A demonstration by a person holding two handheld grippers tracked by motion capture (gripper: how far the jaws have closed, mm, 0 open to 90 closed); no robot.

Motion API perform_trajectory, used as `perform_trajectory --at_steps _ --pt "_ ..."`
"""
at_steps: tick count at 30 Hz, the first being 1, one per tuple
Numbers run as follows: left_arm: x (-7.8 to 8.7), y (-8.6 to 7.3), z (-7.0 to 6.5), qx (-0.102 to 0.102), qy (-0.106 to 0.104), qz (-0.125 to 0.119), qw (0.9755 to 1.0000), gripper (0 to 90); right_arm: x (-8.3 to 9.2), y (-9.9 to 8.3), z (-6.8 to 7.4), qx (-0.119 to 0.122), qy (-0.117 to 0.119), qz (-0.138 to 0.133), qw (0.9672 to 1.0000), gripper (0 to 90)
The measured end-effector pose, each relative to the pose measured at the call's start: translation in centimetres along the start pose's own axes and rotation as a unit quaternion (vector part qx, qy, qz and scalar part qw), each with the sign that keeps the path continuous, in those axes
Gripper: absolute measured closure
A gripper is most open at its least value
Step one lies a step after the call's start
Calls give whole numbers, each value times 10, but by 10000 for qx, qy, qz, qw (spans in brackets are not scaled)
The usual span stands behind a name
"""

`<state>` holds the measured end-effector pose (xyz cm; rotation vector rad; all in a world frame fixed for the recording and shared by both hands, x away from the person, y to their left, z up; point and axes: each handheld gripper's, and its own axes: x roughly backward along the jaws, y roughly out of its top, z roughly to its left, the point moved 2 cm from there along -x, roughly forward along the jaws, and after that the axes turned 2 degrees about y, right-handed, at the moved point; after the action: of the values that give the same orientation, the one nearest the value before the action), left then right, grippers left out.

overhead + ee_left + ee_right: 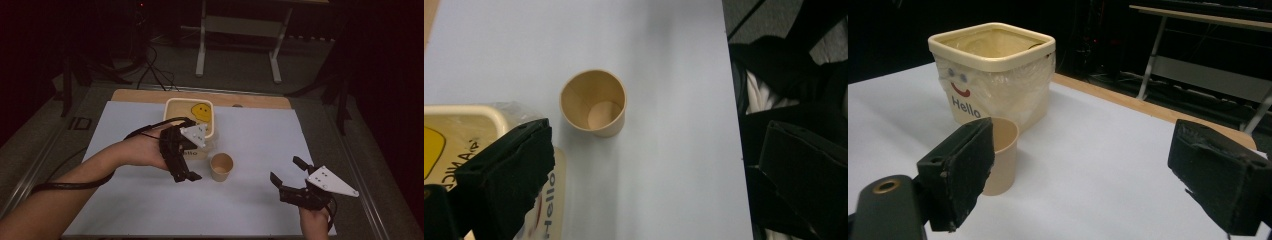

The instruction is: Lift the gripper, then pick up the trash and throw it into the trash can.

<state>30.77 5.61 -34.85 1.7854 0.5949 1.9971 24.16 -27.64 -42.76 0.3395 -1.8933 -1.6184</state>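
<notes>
Tan paper, open at the top and empty inside: that is the small round cup (221, 166) we take as the thing in hand, standing upright on the pale blue-white table sheet (150, 200), just beside the cream square plastic bin (172, 106) with the clear liner, the yellow smiley on its lid area and "Hello" printed on its side.

We judge the work to be at the approach stage, before any grasp. Our left gripper (187, 176) hovers over the near corner of the bin, pointing down; in the left gripper view the cup (593, 103) lies between its two black jaws, which stand wide apart with nothing in them. Our right gripper (289, 174) is held low near the right front of the sheet, well apart from the cup, its jaws also spread and empty; in the right gripper view the cup (1000, 155) sits partly behind the left jaw, with the bin (993, 75) close behind it.

For the next move we would bring one gripper down so a jaw passes either side of the cup wall, then close gently, since thin paper will likely crush or tip under a hard squeeze. From the left gripper view the cup's inside looks clean and dry, its rim round and undented.
</notes>
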Motion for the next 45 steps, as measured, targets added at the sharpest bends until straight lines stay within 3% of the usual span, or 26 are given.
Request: perform_trajectory --at_steps 4,18,37,43,45 --pt "-6 7 1 -87 -106 167 9998 19 0 0 0 -1 11 10 10000 114" --pt "-27 26 7 -389 -152 641 9971 19 -1 -1 -1 18 25 55 10000 114" --pt "-58 32 8 -599 -236 938 9935 22 -1 -1 0 27 31 73 10000 114" --pt "-73 30 11 -620 -232 972 9931 70 -2 -2 0 32 38 122 9999 114" --pt "-78 30 11 -599 -196 992 9931 126 -2 -2 0 32 41 125 9999 114"
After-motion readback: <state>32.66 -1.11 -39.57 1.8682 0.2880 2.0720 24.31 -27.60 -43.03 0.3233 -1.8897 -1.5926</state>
